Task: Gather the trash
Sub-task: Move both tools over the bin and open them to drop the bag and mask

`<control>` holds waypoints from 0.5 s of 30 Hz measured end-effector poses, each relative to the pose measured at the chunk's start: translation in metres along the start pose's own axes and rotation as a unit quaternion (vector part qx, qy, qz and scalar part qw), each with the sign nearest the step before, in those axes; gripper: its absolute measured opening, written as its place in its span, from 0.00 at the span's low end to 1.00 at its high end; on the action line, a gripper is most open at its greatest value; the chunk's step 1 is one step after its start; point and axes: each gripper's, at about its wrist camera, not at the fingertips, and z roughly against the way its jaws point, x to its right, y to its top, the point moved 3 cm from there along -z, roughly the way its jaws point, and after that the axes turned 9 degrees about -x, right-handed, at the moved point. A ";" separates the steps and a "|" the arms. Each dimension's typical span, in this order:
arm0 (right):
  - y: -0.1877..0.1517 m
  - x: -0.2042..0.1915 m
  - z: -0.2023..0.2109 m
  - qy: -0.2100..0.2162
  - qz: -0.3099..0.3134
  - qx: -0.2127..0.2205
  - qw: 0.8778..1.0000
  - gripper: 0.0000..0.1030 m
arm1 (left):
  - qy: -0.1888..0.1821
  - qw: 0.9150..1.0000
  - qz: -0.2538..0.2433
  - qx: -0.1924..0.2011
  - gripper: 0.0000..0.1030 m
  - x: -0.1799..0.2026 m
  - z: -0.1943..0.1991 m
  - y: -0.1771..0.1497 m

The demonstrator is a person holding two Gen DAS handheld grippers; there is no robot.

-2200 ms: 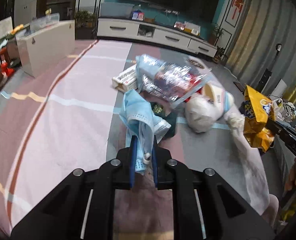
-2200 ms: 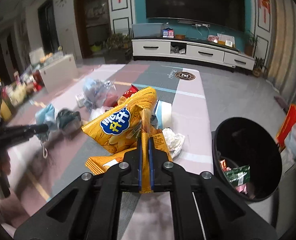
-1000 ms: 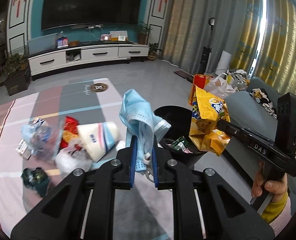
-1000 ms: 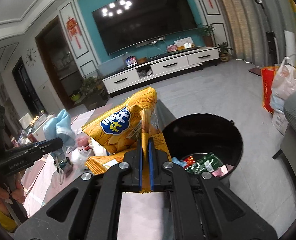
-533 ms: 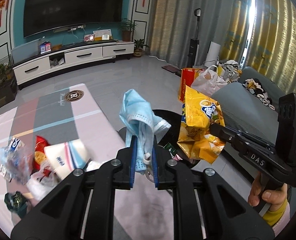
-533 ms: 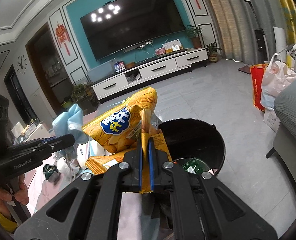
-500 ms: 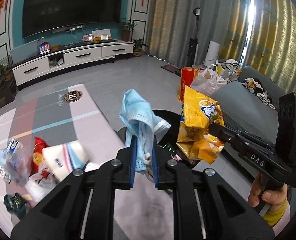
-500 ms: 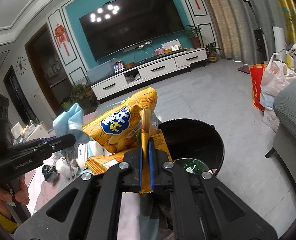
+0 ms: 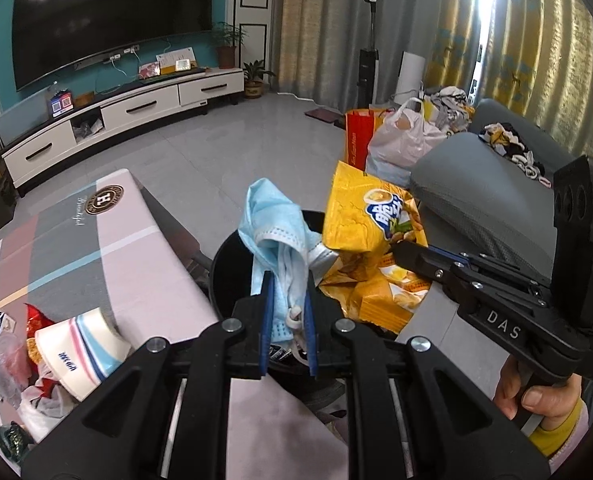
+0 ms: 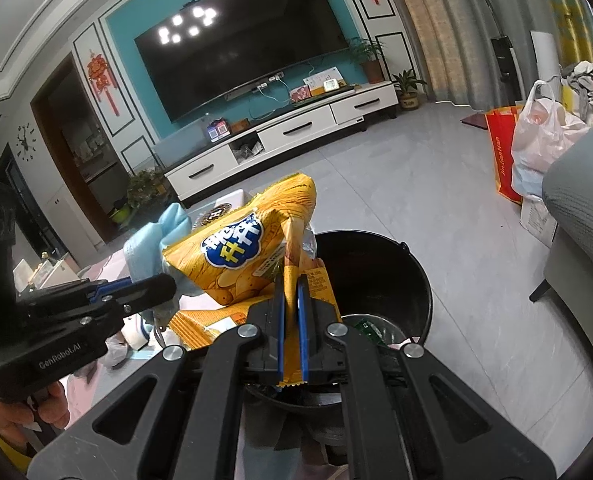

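Note:
My left gripper (image 9: 287, 280) is shut on a crumpled light-blue face mask (image 9: 272, 224), which hangs over the black trash bucket (image 9: 224, 276). My right gripper (image 10: 291, 284) is shut on yellow chip bags (image 10: 240, 256), held above the same bucket (image 10: 380, 264). In the left wrist view the right gripper (image 9: 400, 252) and its chip bags (image 9: 372, 220) come in from the right, over the bucket's right side. In the right wrist view the left gripper (image 10: 164, 284) with the mask (image 10: 152, 240) sits at left. Green and pink wrappers (image 10: 372, 330) lie in the bucket.
On the pink and grey table (image 9: 108, 256) at lower left lie a paper cup (image 9: 80, 352), a red wrapper (image 9: 36, 320) and clear plastic bags (image 9: 0, 360). A grey sofa (image 9: 488, 200) stands right of the bucket, with shopping bags (image 9: 400, 140) behind it. A TV cabinet (image 9: 124, 112) lines the far wall.
Both grippers have swung from the table toward the bucket and drawn close together. The mask and chip bags now hang over the bucket; the table litter has slid to the lower left.

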 end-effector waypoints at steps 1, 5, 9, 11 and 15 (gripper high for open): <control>0.001 0.002 -0.003 -0.002 -0.001 -0.002 1.000 0.06 | 0.002 1.000 -0.001 -0.003 0.14 0.001 -0.005 0.001; 0.002 0.006 -0.012 -0.013 -0.006 -0.010 1.000 0.06 | 0.004 1.000 -0.004 -0.016 0.15 0.001 -0.021 0.005; 0.003 0.006 -0.021 -0.019 -0.003 -0.018 1.000 0.06 | 0.005 1.000 -0.003 -0.025 0.15 0.000 -0.031 0.003; 0.003 0.006 -0.024 -0.024 0.000 -0.019 1.000 0.06 | 0.006 1.000 -0.003 -0.028 0.15 0.000 -0.035 0.003; 0.003 0.008 -0.030 -0.030 -0.002 -0.025 0.999 0.06 | 0.010 0.999 -0.002 -0.033 0.16 0.003 -0.042 0.005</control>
